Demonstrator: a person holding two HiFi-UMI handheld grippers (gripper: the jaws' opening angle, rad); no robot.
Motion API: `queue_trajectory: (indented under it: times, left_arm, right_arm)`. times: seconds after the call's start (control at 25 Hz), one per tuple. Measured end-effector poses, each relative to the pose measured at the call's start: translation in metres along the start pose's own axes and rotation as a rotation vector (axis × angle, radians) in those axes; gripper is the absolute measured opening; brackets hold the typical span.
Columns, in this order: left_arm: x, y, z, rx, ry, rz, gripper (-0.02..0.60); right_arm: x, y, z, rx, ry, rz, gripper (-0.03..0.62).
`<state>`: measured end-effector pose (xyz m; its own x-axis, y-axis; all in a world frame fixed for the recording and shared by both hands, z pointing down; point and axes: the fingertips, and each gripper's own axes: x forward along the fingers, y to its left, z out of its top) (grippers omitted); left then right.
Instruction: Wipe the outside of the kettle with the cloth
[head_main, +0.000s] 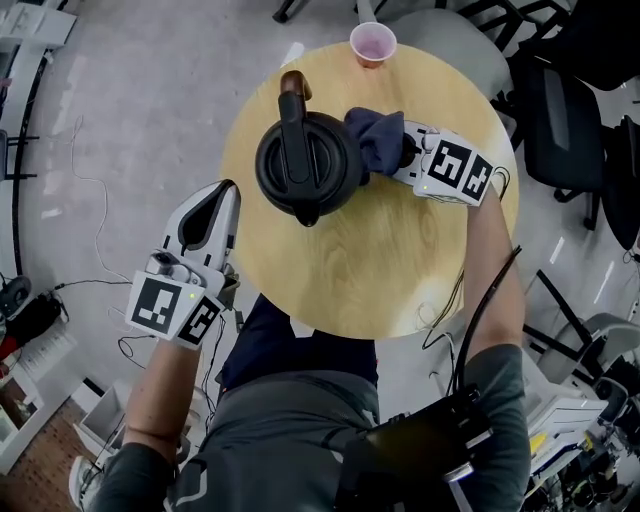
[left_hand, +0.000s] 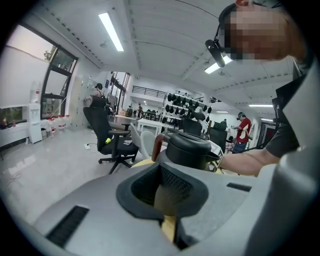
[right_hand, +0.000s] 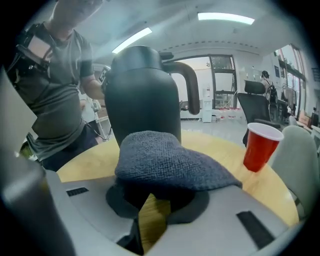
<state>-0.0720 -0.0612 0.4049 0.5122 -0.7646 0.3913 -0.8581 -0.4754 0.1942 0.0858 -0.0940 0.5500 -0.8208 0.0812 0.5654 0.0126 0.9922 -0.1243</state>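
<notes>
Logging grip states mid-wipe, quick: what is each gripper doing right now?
Left gripper: shut, nothing between its jaws.
Right gripper: shut on the cloth, at the kettle's side.

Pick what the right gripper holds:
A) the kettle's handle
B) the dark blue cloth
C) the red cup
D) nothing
B: the right gripper is shut on the dark blue cloth, which bulges out of its jaws at the side of the black kettle. The red cup stands apart on the table.
</notes>
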Motion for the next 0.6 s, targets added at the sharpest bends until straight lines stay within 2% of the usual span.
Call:
queue_trajectory:
  times: [0.24,0.36,0.6]
  left_arm:
    - [-0.006,-0.01,0.012,0.018,-0.006,-0.024,0.009]
    - [-0.016,-0.015,0.027,0.016,-0.016,-0.026,0.009]
    - [-0.036,-0.028,0.058,0.019,-0.051,-0.037,0.009]
  right_arm:
    - [-0.021,0.001,0.009,0.093,-0.009,-0.103,0.095]
    - [-0.048,0.003,0.045,0.126,-0.105,-0.176,0.095]
    - [-0.084,0.004,0.126,0.084,-0.238,-0.264,0.095]
